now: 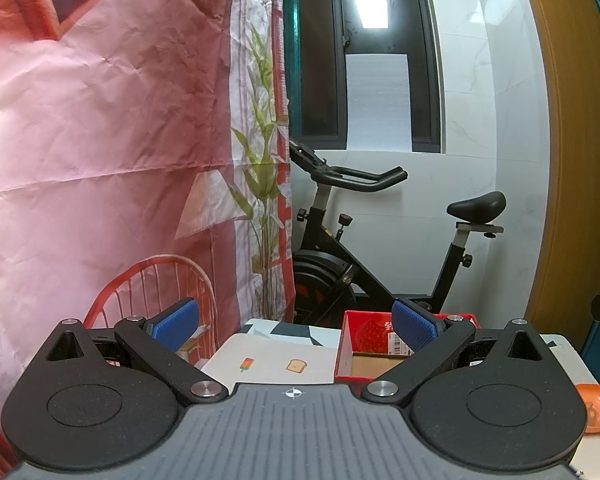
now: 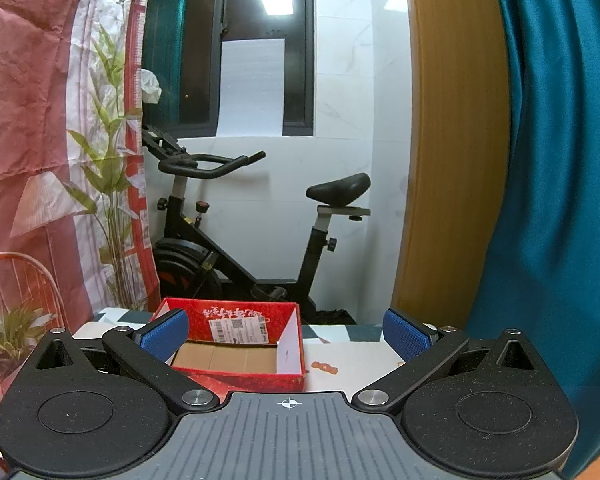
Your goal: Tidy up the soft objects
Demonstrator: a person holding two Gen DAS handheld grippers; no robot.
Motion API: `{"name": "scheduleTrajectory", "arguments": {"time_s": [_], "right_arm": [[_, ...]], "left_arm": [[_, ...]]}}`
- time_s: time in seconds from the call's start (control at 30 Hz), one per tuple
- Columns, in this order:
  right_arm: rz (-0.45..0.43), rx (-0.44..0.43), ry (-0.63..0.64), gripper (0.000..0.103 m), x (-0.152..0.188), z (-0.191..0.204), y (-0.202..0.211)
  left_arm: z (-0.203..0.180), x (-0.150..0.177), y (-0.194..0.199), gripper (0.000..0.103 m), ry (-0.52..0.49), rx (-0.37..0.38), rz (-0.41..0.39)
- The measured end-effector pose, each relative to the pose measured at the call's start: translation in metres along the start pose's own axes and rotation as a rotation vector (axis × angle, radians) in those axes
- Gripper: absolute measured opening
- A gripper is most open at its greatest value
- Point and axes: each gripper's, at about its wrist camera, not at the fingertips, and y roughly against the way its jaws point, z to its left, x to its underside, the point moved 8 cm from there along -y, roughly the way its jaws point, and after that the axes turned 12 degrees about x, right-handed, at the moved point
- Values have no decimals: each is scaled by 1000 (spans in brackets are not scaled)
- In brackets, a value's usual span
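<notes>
An open red cardboard box (image 2: pixel 244 380) stands on the table, empty, with a brown floor and a shipping label on its far inner wall. My right gripper (image 2: pixel 286 338) is open just in front of it, the left blue pad over the box's near left corner, nothing between the fingers. In the left wrist view the red box (image 1: pixel 360 332) lies ahead to the right, partly behind the right pad. My left gripper (image 1: pixel 295 326) is open and empty above the table. An orange rounded object (image 1: pixel 596 408) lies at the right edge, partly hidden by the gripper body.
The table (image 1: pixel 260 356) wears a white cloth with small food prints. Behind it stands a black exercise bike (image 2: pixel 228 256). A pink printed backdrop (image 1: pixel 100 140) hangs on the left; a wooden door frame (image 2: pixel 448 160) and teal curtain (image 2: pixel 560 160) are on the right.
</notes>
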Motion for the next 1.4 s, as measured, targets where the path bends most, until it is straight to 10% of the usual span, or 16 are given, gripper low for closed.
{"name": "scheduleTrajectory", "arguments": {"time_s": [1.4], "right_arm": [[3, 0, -2, 103, 0, -1, 0]], "left_arm": [[0, 3, -1, 103, 13, 0, 4]]}}
